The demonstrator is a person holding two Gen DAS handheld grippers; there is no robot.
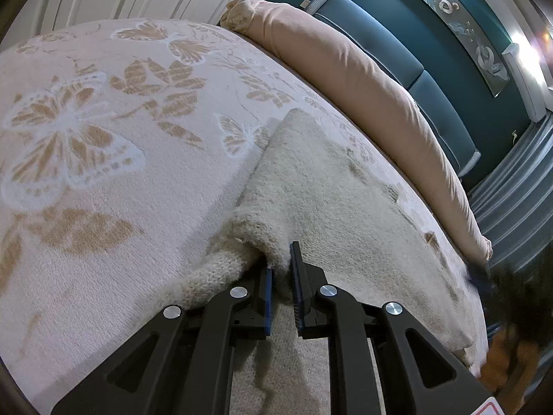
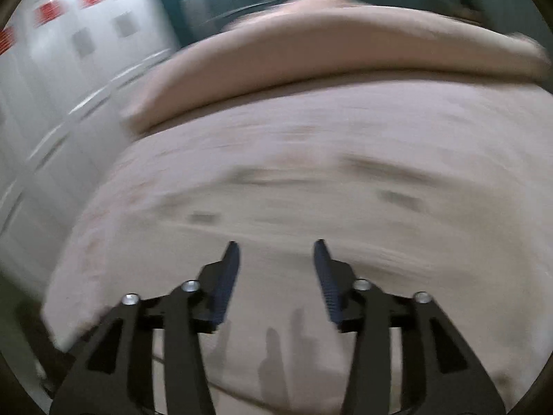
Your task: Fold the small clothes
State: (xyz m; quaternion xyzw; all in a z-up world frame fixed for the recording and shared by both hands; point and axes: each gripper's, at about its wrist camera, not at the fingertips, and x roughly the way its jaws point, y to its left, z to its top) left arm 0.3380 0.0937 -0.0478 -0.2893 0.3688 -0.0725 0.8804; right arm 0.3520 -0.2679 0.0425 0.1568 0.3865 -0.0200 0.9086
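Observation:
A cream knitted garment [image 1: 338, 186] lies spread on the bed, reaching from the middle of the left wrist view toward the right edge. My left gripper [image 1: 281, 259] is shut on a bunched fold of the knit at its near corner, and a knit sleeve [image 1: 214, 273] trails to the left under the finger. In the blurred right wrist view my right gripper [image 2: 276, 245] stands open above the pale fabric [image 2: 311, 207], with nothing between its blue-padded fingers [image 2: 228, 276]. At the far right of the left wrist view a dark blurred shape [image 1: 484, 276] shows at the garment's far edge.
The bed carries a pink blanket with a butterfly pattern [image 1: 86, 131]. A long peach bolster [image 1: 363, 79] runs along the teal padded headboard [image 1: 432, 97]. White cupboard doors [image 2: 52, 86] stand to the left in the right wrist view.

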